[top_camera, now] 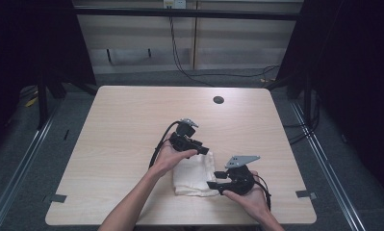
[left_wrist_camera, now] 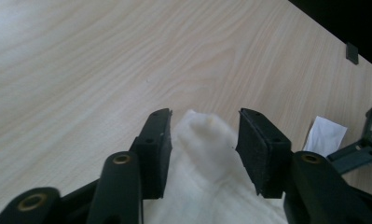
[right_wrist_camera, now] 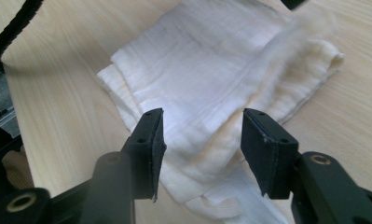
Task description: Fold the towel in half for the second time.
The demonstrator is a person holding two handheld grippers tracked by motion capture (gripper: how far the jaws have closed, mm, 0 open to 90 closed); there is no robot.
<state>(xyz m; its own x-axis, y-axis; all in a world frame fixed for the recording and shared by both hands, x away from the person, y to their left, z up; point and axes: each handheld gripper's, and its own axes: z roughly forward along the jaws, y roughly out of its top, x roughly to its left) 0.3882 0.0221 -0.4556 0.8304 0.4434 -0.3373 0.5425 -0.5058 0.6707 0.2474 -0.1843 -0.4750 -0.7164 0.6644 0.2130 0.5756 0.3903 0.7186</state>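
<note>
Between both open grippers' fingers (right_wrist_camera: 152, 140), folded cloth (top_camera: 193, 174)

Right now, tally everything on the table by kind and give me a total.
Folded white cloth: 1
Tongs, held open at the cloth's corners: 2, left and right
Round dark grommet in the table: 1
Total: 4

Desk (top_camera: 132, 125): pale wood-grain laminate, smooth, faint satin sheen.
Cloth (right_wrist_camera: 221, 70): off-white woven fabric, soft, matt, loose gauzy weave, folded in layers, fuzzy at the edges.
Left tongs (left_wrist_camera: 204, 140): black matt plastic, brass-coloured rivets, rough dark pads.
Right tongs (right_wrist_camera: 202, 140): same black matt plastic; grey flat metal plate on top.
</note>
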